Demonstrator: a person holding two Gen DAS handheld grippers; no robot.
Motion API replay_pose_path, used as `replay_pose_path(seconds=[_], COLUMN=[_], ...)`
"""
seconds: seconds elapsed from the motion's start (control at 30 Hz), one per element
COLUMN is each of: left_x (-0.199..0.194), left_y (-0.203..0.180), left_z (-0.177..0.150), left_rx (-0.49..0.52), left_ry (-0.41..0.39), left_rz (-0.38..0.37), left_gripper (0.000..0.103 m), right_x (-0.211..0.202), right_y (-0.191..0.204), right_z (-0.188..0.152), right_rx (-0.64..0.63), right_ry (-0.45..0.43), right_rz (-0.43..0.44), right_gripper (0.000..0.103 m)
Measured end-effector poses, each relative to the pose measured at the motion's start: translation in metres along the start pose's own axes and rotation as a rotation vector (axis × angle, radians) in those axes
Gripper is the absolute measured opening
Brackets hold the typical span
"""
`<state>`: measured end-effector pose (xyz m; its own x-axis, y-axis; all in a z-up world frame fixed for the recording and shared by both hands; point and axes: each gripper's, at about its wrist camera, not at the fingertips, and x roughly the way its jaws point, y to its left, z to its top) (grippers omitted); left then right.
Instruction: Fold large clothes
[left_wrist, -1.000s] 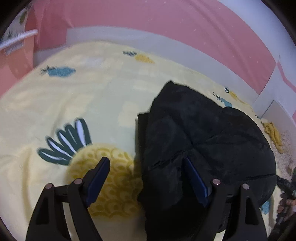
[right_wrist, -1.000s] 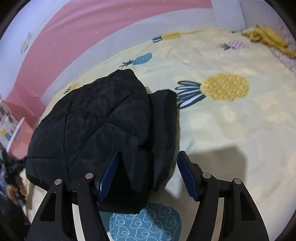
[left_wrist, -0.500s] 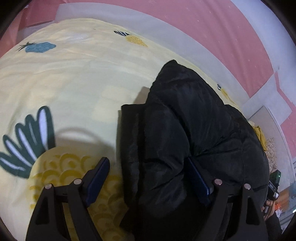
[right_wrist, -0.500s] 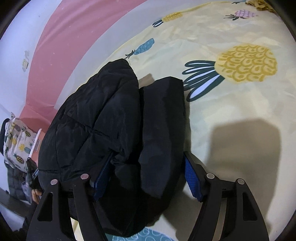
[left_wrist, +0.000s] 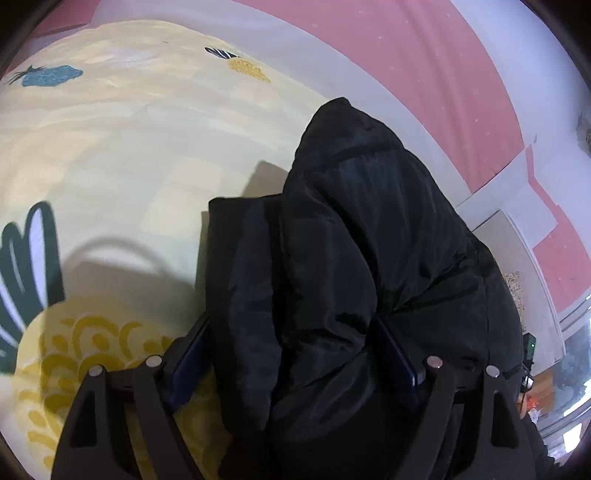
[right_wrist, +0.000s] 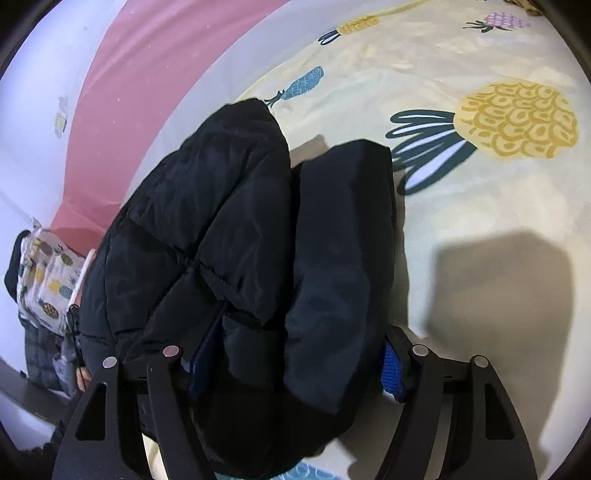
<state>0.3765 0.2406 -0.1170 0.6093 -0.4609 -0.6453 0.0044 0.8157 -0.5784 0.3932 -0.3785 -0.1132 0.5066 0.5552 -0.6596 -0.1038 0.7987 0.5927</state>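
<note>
Black jacket (left_wrist: 332, 258) between both grippers' spread fingers

Black quilted jacket (right_wrist: 229, 221); pale yellow sheet (left_wrist: 129, 155) (pineapples, seemingly yellow and blue); pink wall (left_wrist: 424, 55).

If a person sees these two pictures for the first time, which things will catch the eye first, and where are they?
First comes the bulky black padded jacket, bunched in the middle of both views on the pale yellow bedsheet. Next, the left gripper and the right gripper each straddle a thick fold of it near the bottom edge. A big yellow pineapple print stands out at upper right in the right wrist view.
</note>
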Motion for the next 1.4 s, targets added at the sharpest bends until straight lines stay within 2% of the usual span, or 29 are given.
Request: replay_pose_path(seconds=[0.23,0.33,0.63,0.7,0.8,0.87,0.97,1.13,1.4], left_x=[0.004,0.004,0.016,0.017,0.016,0.012,0.003,-0.016,-0.056], left_y=[-0.003,-0.006,-0.007,-0.007,-0.013,-0.023,-0.044,-0.065,-0.085], left_z=[0.005,0.002,0.009,0.01,0.007,0.005,0.004,0.004,-0.001], left_rx=[0.021,0.017,0.027,0.028,0.035,0.064,0.123,0.175,0.196], left_ry=[0.012,0.009,0.026,0.024,0.015,-0.01,-0.033,-0.049,-0.107], left_rz=[0.009,0.011,-0.013,-0.018,-0.017,0.032,0.116,0.176,0.145], left_gripper=[0.086,0.086,0.086,0.082,0.068,0.052,0.038,0.031,0.029], right_x=[0.012,0.011,0.023,0.022,0.018,0.016,0.009,-0.019,-0.062], right_y=[0.003,0.005,0.006,0.004,0.001,0.008,0.019,0.04,0.062], right_z=[0.009,0.003,0.014,0.012,0.008,0.008,0.008,0.003,-0.011], right_rx=[-0.004,-0.001,0.001,0.0,0.0,-0.015,-0.034,-0.081,-0.135], right_ry=[-0.008,0.002,0.012,0.01,0.01,0.007,-0.002,-0.037,-0.088], right_rz=[0.0,0.009,0.03,0.031,0.032,0.015,-0.014,-0.047,-0.029], right_gripper=[0.071,0.062,0.059,0.056,0.047,0.041,0.034,0.028,0.027])
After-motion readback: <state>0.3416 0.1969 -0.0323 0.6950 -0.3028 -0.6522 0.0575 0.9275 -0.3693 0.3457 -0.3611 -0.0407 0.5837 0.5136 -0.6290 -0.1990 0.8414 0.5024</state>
